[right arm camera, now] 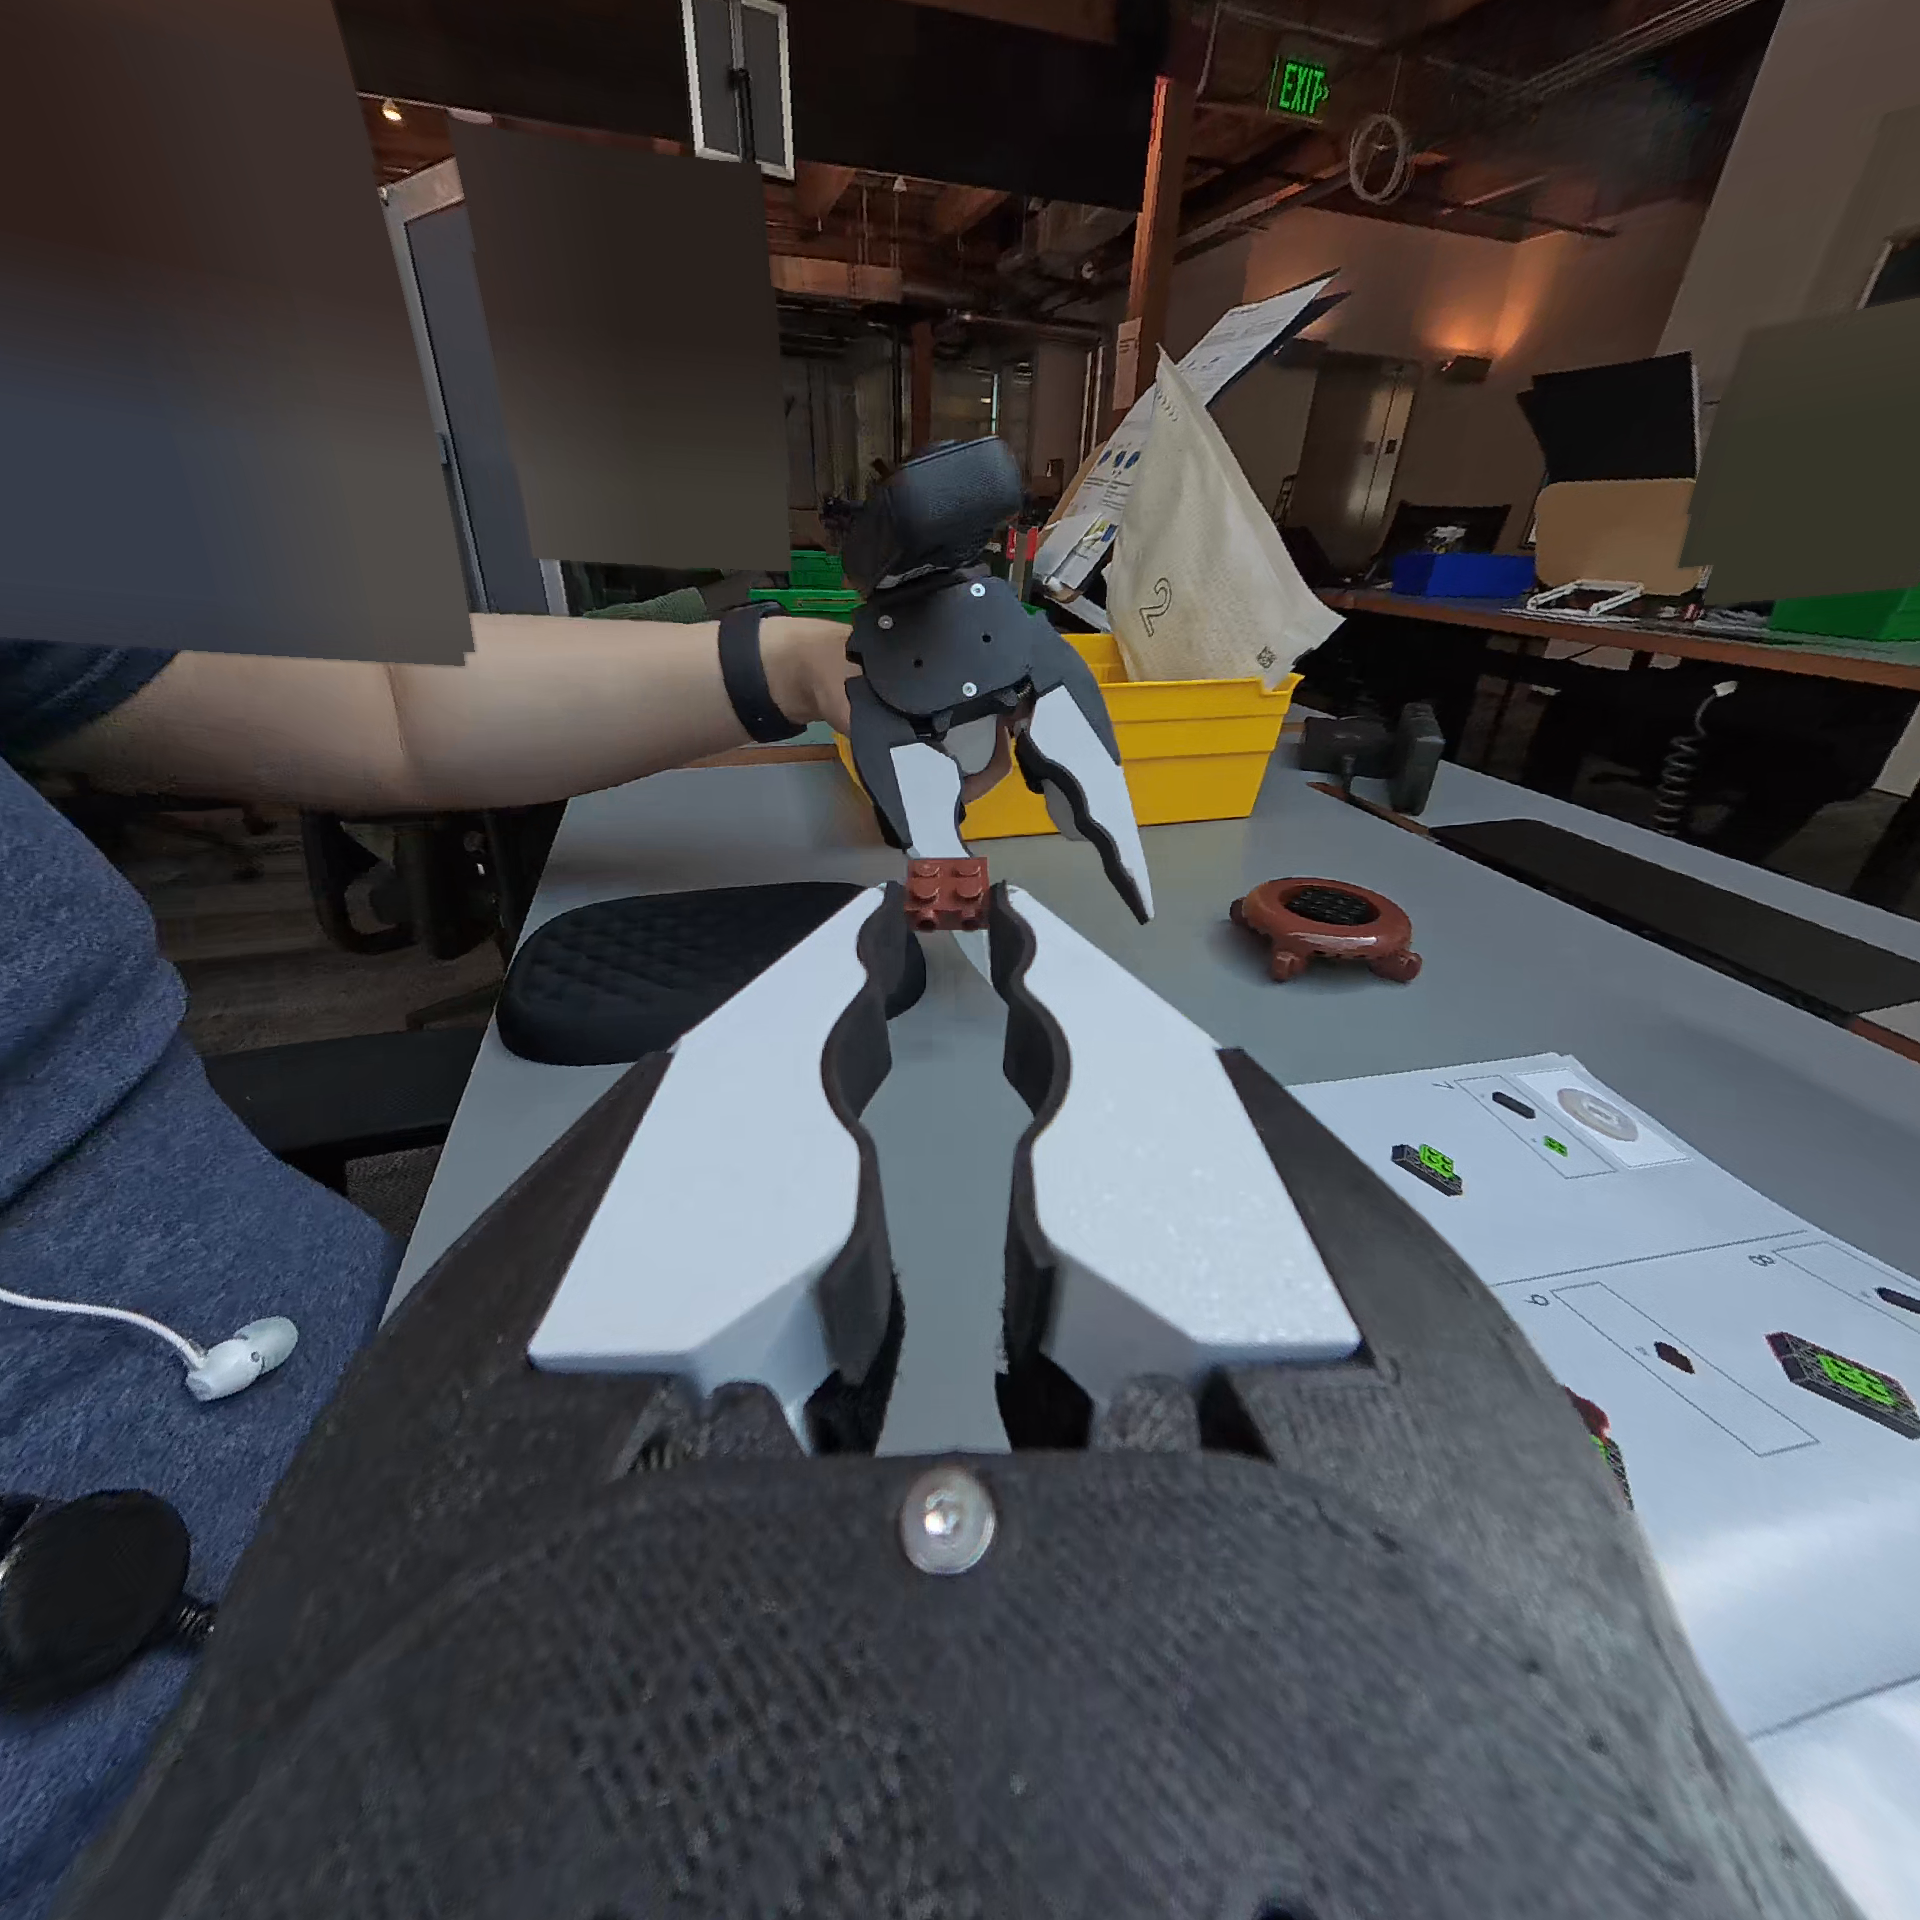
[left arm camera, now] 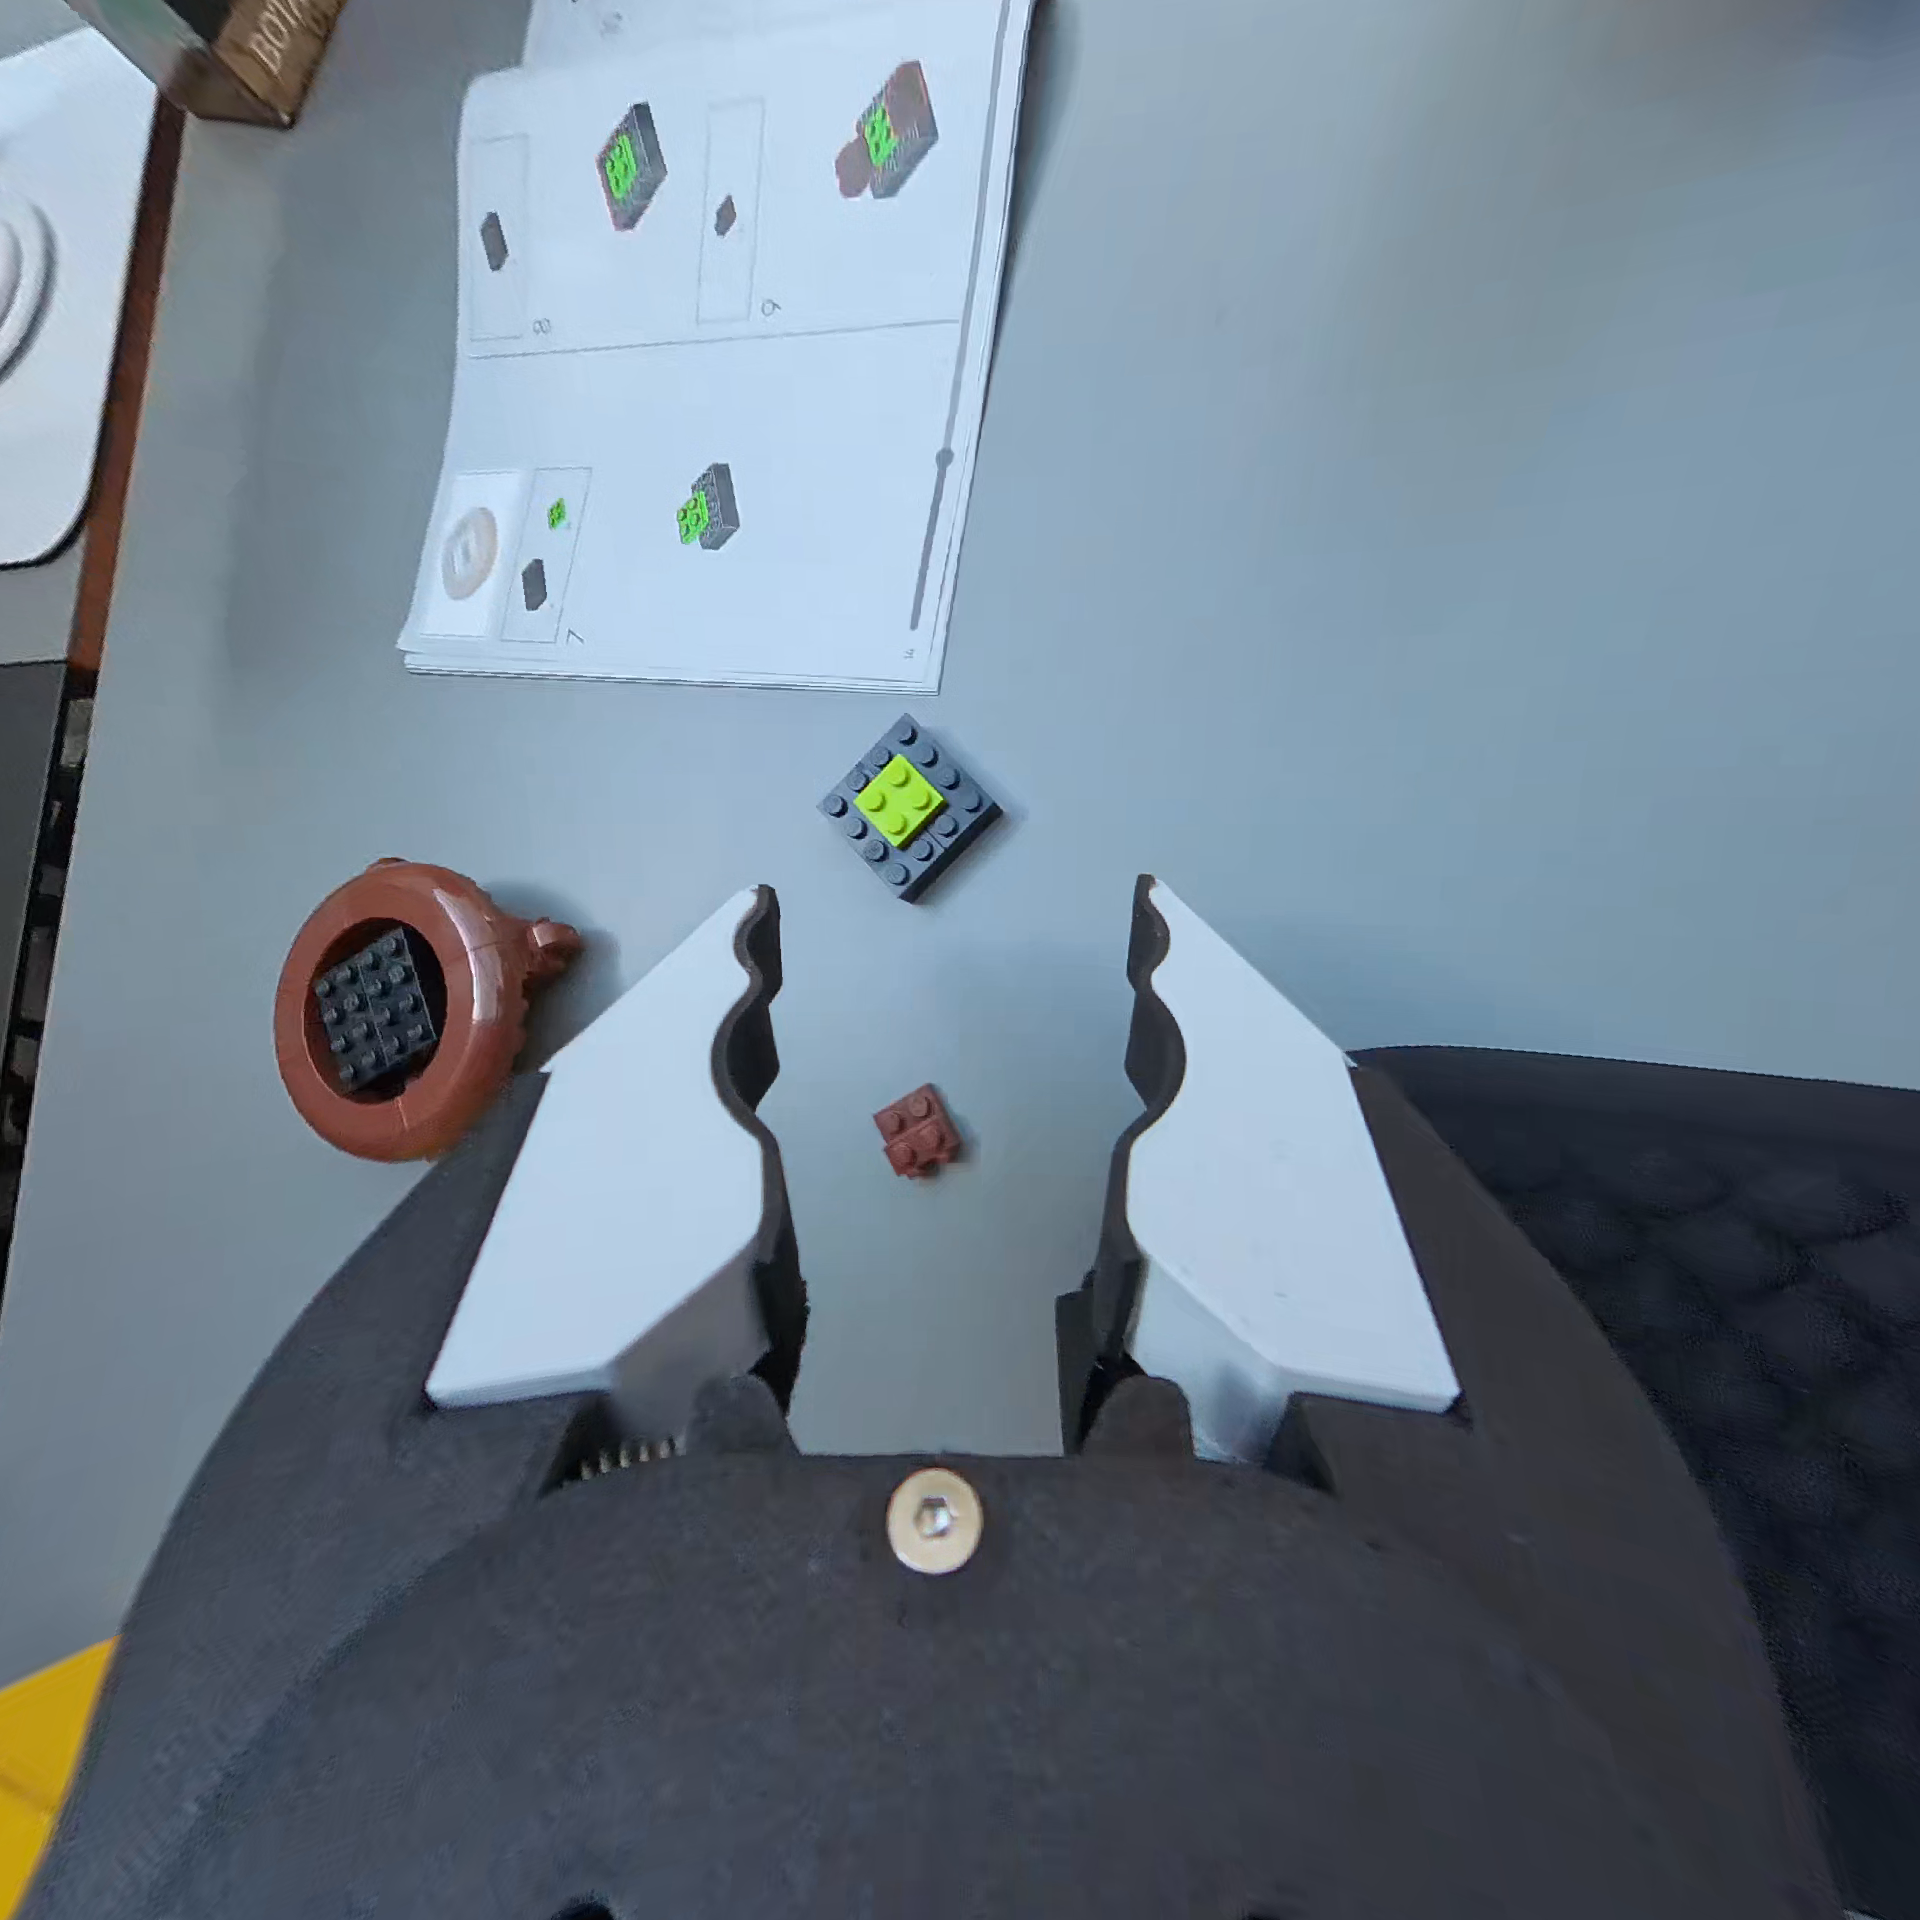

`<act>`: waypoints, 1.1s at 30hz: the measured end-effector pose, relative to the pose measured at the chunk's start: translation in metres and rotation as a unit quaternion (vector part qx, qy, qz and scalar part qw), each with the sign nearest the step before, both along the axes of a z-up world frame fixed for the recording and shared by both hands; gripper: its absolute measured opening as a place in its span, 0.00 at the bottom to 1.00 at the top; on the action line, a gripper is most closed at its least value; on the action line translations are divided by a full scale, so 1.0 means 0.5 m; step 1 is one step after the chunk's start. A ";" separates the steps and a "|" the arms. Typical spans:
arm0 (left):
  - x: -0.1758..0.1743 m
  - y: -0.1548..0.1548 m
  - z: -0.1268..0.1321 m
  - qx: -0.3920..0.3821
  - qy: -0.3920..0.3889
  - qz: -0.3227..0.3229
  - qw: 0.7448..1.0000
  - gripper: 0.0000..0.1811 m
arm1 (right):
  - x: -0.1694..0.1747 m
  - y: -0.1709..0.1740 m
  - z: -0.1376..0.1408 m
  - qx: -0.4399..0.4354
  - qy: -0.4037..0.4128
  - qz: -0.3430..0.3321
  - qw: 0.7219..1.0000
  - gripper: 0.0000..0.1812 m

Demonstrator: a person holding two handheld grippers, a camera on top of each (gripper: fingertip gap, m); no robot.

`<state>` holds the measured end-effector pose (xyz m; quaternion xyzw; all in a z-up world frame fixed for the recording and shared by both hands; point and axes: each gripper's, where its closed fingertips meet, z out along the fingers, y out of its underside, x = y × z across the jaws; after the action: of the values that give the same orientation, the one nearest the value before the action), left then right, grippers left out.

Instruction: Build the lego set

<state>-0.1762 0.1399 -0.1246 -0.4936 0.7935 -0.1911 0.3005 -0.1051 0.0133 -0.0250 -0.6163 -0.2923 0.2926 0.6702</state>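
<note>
My right gripper (right arm camera: 945, 891) is shut on a small brown brick (right arm camera: 945, 896) at its fingertips, held above the grey table (right arm camera: 1195, 1029). My left gripper (left arm camera: 951, 885) is open and empty, pointing down at the table; it also shows in the right wrist view (right arm camera: 1060, 940), just beyond the held brick. A second small brown brick (left arm camera: 916, 1130) lies on the table (left arm camera: 1455, 623) under the gap between the left fingers. Ahead of it sits a dark grey plate (left arm camera: 961, 831) with a lime green plate (left arm camera: 899, 798) on top. An open instruction booklet (left arm camera: 727, 395) lies beyond.
A brown round piece (left arm camera: 468, 1018) with a black plate (left arm camera: 376, 1010) inside sits left of the left gripper; it also shows in the right wrist view (right arm camera: 1325, 940). A black wrist rest (right arm camera: 675, 966), a yellow bin (right arm camera: 1195, 748) and a person's forearm (right arm camera: 571, 707) are nearby. My right fingertips sit around 20 centimeters from my left ones. My right tips are about 20 centimeters from the dark grey plate (left arm camera: 961, 831), my left tips only 4 centimeters.
</note>
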 end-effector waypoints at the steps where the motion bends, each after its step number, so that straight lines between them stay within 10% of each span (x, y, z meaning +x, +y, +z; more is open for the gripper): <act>1: 0.011 0.006 -0.007 0.007 0.011 -0.017 1.000 0.36 | 0.001 0.001 -0.005 -0.003 -0.003 -0.003 1.000 0.08; 33: 0.055 0.021 -0.072 -0.030 0.109 -0.124 0.986 0.21 | -0.053 -0.003 -0.054 -0.026 -0.057 0.008 0.998 0.08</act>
<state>-0.1487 0.1505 -0.1605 -0.4176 0.8708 -0.1953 0.1709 -0.1317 0.0117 -0.0522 -0.6465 -0.3276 0.2699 0.6339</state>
